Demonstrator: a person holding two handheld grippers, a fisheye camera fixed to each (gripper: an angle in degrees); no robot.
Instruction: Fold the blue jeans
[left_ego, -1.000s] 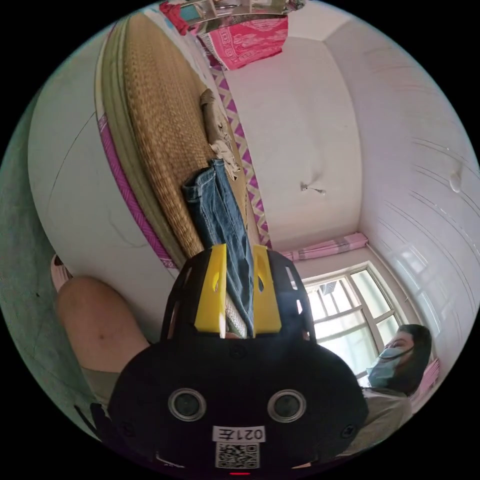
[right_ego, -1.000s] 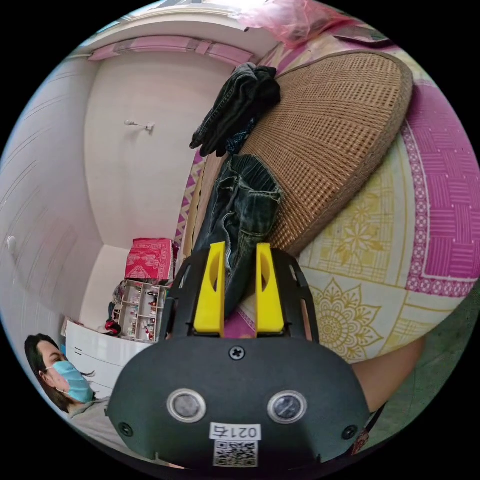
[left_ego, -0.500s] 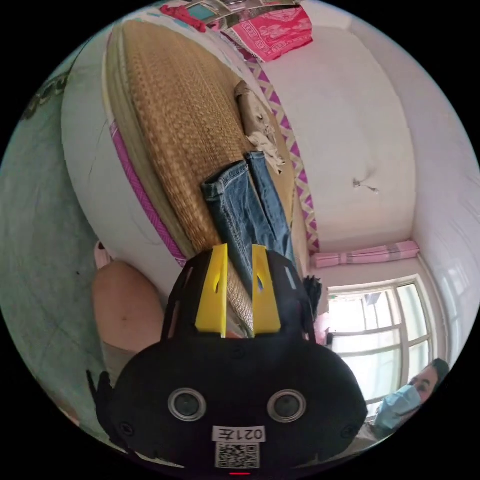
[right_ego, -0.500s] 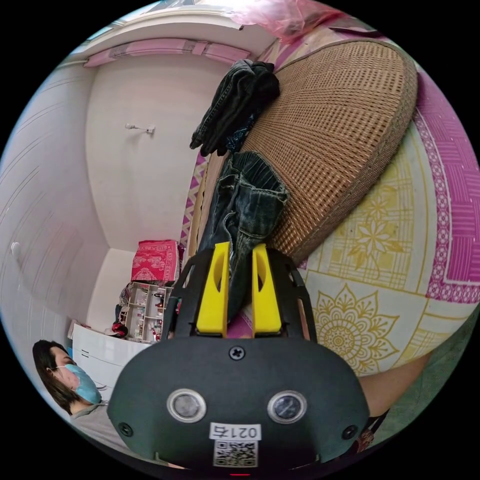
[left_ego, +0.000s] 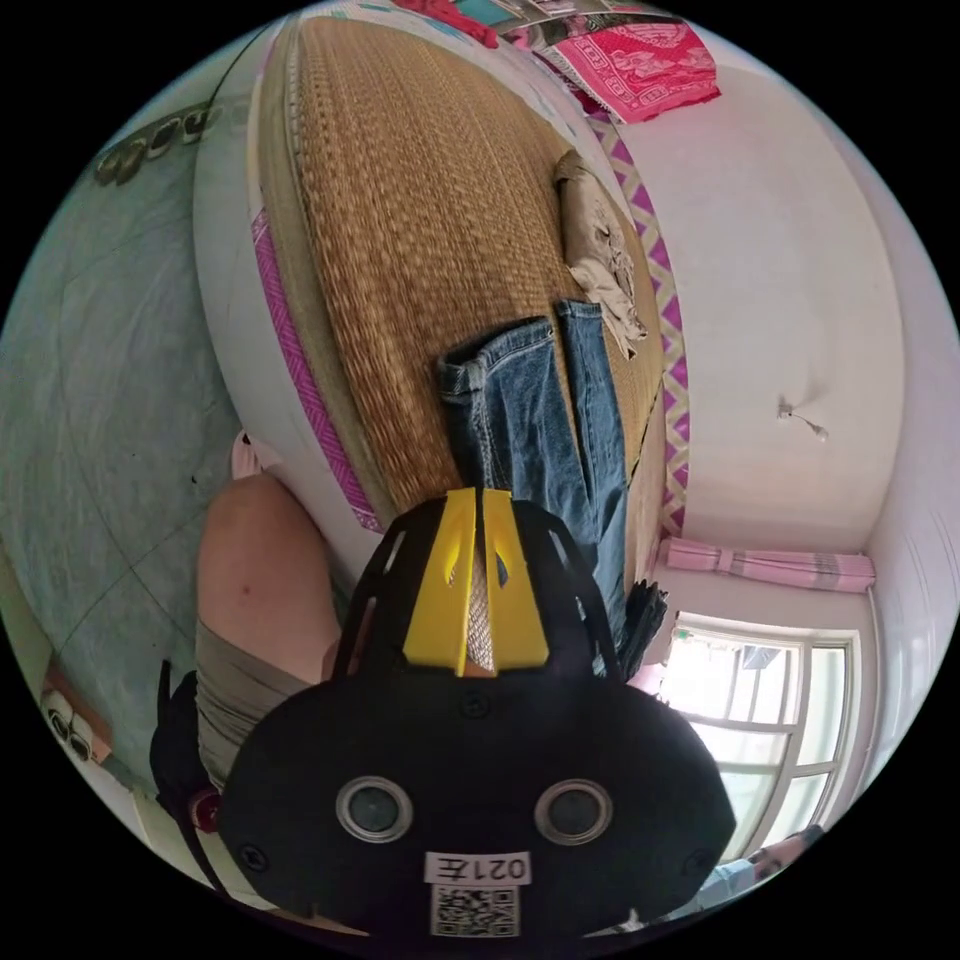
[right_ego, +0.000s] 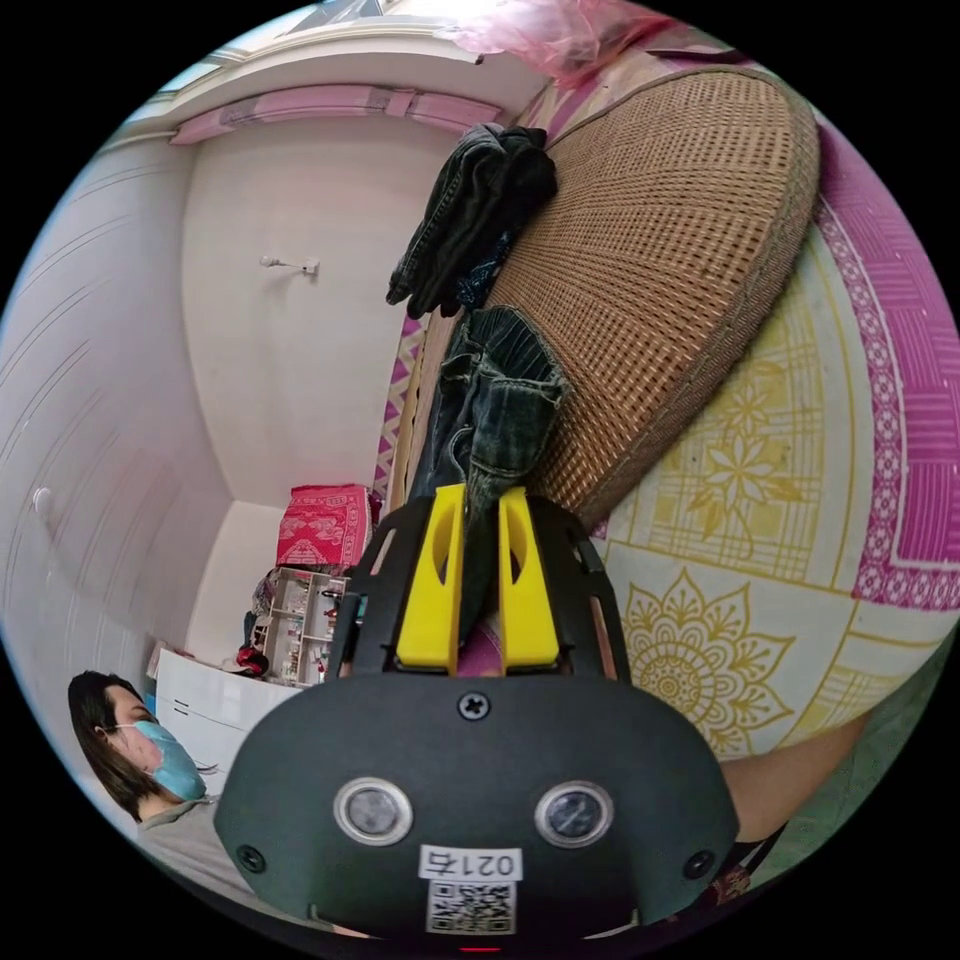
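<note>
1. Blue jeans (left_ego: 540, 420) — lying on the woven mat (left_ego: 420, 230) that covers the bed; in the left gripper view the two legs run side by side towards a crumpled beige garment (left_ego: 598, 245), whose edge touches one hem.
2. Left gripper (left_ego: 475, 500) — yellow jaws nearly together, only a narrow slit between the tips; the mat's weave shows through the slit, and the jeans lie just beyond the tips. Whether any denim is pinched cannot be told.
3. Right gripper (right_ego: 481, 495) — jaws set narrow, with a dark fold of the jeans (right_ego: 495, 400) running down between them; both jaws appear to press on it.
4. Dark garment (right_ego: 475, 215) — heaped on the mat (right_ego: 660, 260) just past the jeans.
5. Patterned bedsheet (right_ego: 740, 560) — yellow and pink, beneath the mat's edge.
</note>
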